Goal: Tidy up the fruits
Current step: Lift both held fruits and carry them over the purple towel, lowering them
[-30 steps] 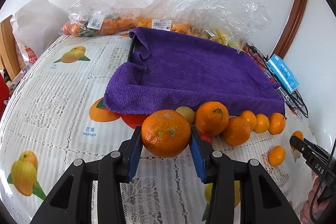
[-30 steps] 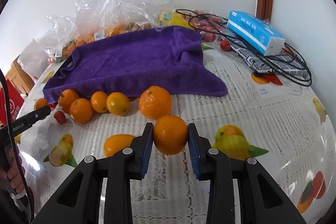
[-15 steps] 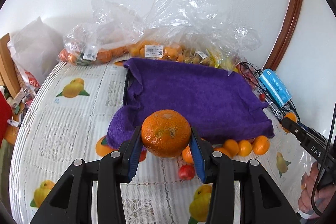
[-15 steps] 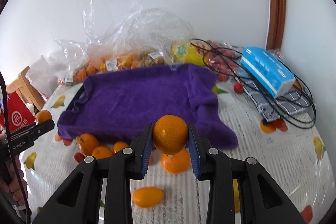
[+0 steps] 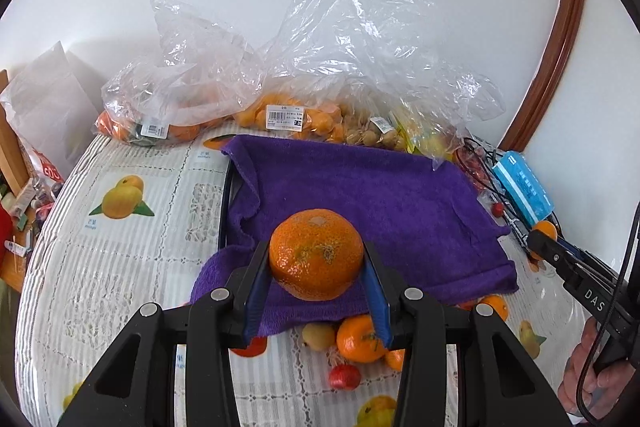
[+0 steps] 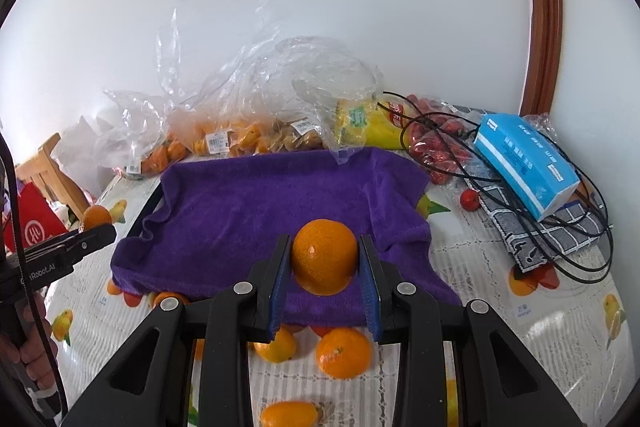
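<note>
A large mandarin (image 5: 316, 253) sits clamped in the left gripper (image 5: 316, 283), a smaller orange (image 6: 325, 256) clamped in the right gripper (image 6: 325, 281), both held above the near edge of a purple towel (image 5: 380, 195) whose broad middle lies bare. Loose oranges (image 6: 343, 353) crowd the tablecloth (image 5: 120, 267) below; plastic bags (image 5: 320, 75) line the far wall.

Both grippers have risen off the table with their fruit; the left gripper (image 5: 316, 269) now carries its mandarin (image 5: 316, 254) over the purple towel's (image 5: 392, 203) near edge; the right gripper's (image 6: 325, 273) orange (image 6: 325, 257) hangs above it too, loose fruit left below
</note>
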`<state>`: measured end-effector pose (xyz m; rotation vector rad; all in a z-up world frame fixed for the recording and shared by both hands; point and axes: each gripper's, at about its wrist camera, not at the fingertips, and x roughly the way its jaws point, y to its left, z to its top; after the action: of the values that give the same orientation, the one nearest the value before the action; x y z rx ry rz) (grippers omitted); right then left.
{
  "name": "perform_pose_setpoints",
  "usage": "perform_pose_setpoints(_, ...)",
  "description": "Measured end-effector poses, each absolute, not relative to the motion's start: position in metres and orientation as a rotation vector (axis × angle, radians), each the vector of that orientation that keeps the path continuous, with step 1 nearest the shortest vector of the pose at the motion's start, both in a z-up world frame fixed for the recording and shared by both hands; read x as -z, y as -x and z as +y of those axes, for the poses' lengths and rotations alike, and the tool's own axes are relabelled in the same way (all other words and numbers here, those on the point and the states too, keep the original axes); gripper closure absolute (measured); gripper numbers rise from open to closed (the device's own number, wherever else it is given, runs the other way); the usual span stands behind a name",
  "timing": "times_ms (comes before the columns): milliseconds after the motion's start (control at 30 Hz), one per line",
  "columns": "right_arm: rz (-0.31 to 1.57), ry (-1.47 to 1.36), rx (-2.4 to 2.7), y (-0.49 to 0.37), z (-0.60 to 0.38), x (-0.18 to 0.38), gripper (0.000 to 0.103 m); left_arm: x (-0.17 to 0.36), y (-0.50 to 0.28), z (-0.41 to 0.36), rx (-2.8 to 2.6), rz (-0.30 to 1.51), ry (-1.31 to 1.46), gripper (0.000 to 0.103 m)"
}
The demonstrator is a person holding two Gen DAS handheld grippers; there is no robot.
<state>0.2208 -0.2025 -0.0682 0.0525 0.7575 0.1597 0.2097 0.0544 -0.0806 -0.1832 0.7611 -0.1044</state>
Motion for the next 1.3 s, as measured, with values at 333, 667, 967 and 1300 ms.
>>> perform_pose_setpoints(333, 0.751, -0.054, -0.166, -0.265, -0.193, 0.076, 0.071, 0.091, -0.25, 0.06, 0.088, 0.763, 0.201, 0.062)
perform_pose_setpoints(667, 0.775, -0.048, -0.162, -0.293, -0.192, 0.099, 0.071, 0.108, -0.286, 0.06, 0.079, 0.784, 0.225, 0.062)
perform_pose_setpoints(967, 0.84, -0.05, -0.165, -0.301, -0.196, 0.128, 0.071, 0.131, -0.291, 0.059, 0.068, 0.831, 0.203, 0.062)
perform_pose_setpoints(1300, 0.866, -0.084, -0.154, -0.302, -0.207, 0.138, 0.071, 0.141, -0.291, 0.057, 0.062, 0.838, 0.205, 0.062)
